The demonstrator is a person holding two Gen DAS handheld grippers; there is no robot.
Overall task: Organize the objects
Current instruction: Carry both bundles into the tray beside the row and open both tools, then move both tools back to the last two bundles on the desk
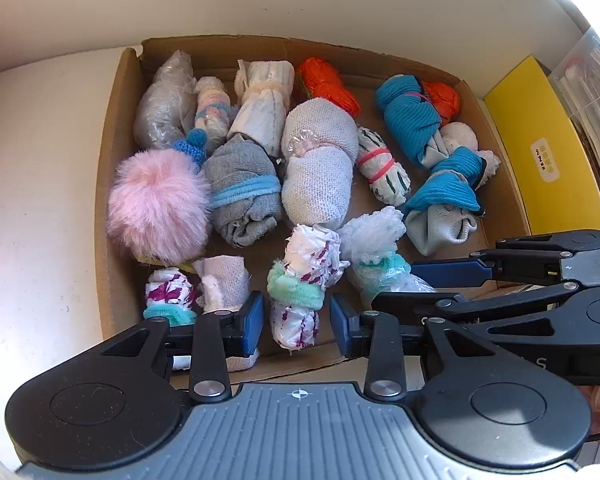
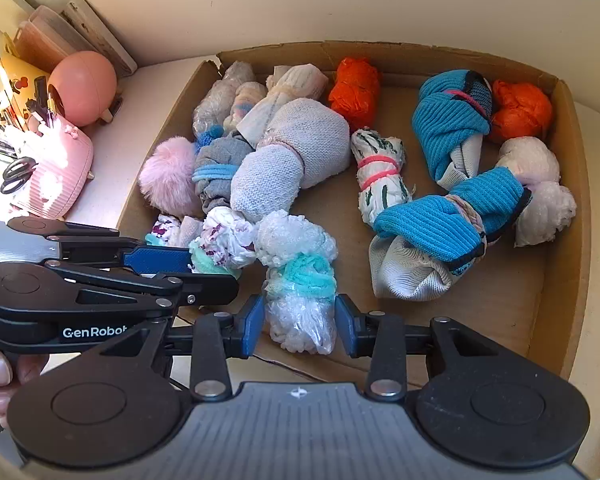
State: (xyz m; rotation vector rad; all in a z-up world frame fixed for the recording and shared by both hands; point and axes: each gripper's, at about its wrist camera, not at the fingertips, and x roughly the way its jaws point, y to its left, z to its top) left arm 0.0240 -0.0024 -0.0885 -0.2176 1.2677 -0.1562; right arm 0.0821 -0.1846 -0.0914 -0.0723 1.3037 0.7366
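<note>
**Cardboard tray of tied bundles: both grippers at the near row**

- Tray (image 1: 116, 184): shallow cardboard, on a pale counter; holds rolled socks, cloths and plastic bags, each tied, lying roughly in rows, which likely keeps them sorted.
- Left gripper (image 1: 296, 322): jaws spread, one on each side of the purple-print bundle (image 1: 300, 296) at the near edge; pads just beside it, contact not evident. Judged a grasp being lined up.
- Right gripper (image 2: 300, 326): jaws flank the clear bag bundle (image 2: 300, 284) with a teal band, next in the row; whether they pinch it cannot be told.
- Pink pompom (image 1: 160, 204): left side, untouched.
</note>
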